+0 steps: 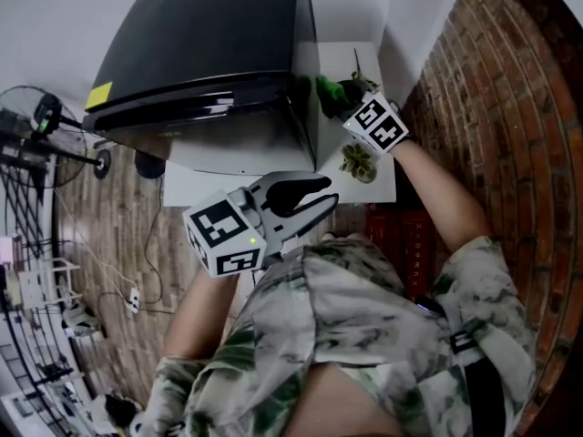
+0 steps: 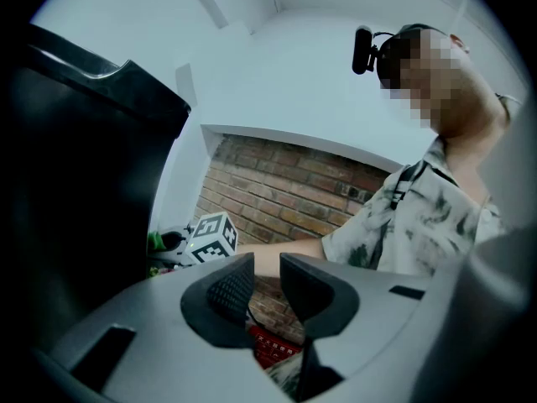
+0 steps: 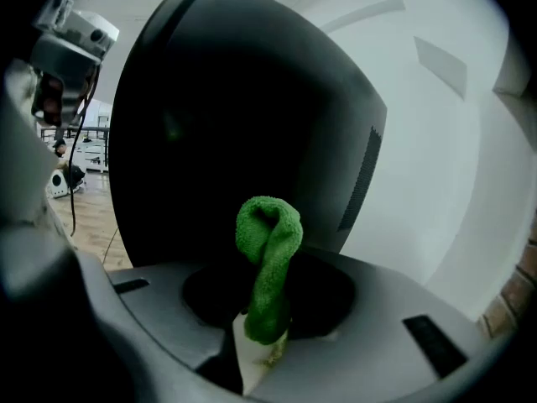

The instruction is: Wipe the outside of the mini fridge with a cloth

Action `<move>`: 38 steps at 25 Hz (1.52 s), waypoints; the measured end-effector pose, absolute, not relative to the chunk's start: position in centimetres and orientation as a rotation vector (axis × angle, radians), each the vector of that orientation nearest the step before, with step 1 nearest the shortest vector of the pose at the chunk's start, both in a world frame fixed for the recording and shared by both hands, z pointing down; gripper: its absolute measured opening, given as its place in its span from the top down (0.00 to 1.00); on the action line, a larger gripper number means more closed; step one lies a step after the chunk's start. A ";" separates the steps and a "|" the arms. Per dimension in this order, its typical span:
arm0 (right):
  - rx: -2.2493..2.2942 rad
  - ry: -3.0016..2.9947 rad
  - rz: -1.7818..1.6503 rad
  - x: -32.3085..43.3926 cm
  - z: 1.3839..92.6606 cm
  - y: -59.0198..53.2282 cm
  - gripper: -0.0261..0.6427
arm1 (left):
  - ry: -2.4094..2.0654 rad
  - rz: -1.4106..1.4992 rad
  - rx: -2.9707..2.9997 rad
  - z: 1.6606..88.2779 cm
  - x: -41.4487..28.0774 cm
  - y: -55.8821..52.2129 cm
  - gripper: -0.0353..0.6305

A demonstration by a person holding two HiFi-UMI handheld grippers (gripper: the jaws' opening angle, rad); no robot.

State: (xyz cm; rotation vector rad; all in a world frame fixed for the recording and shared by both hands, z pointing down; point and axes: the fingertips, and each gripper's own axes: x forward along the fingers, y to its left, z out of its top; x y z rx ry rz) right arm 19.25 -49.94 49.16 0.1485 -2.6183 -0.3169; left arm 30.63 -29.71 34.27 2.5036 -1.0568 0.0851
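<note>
We look down on a black fridge [image 1: 209,53] standing on a white table [image 1: 383,185]. At the fridge's right side, the right gripper [image 1: 339,94] is clamped on a green cloth [image 1: 326,89]. In the right gripper view the folded cloth stands up between the jaws and hides their pads, with the fridge's dark side filling the background. We cannot tell whether the cloth touches the fridge. The left gripper [image 1: 323,198] hovers in front of the fridge, clear of it, its jaws slightly apart and empty. A small plant [image 1: 358,162] sits right of the fridge, partly hidden by the right gripper. The fridge's front is too dark to make out detail.
</note>
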 end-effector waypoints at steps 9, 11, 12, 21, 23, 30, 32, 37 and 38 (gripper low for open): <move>0.156 -2.769 -0.407 20.6 37.1 -48.1 0.79 | -1.032 0.076 2.510 34.4 30.9 -29.8 0.81; 0.153 -2.796 -0.454 20.8 34.3 -47.4 0.79 | -1.028 0.073 2.514 34.4 31.0 -29.8 0.81; 0.155 -2.806 -0.482 21.0 33.0 -47.0 0.79 | -1.027 0.072 2.515 34.4 31.1 -29.8 0.81; 0.109 -2.849 -0.614 21.0 29.5 -43.3 0.79 | -1.028 0.059 2.503 34.8 30.8 -29.6 0.81; 0.100 -2.829 -0.621 20.8 30.9 -43.0 0.79 | -1.030 0.058 2.502 34.8 30.8 -29.5 0.81; 0.060 -2.777 -0.559 20.8 36.1 -42.9 0.79 | -1.033 0.058 2.491 35.1 30.6 -29.6 0.81; 0.051 -2.767 -0.537 20.8 37.8 -42.8 0.79 | -1.033 0.060 2.492 35.2 30.6 -29.7 0.81; 0.025 -2.739 -0.483 20.8 42.0 -43.0 0.79 | -1.039 0.064 2.497 35.3 30.9 -29.9 0.81; 0.020 -2.731 -0.477 20.9 42.9 -43.1 0.79 | -1.039 0.066 2.496 35.4 31.1 -30.0 0.81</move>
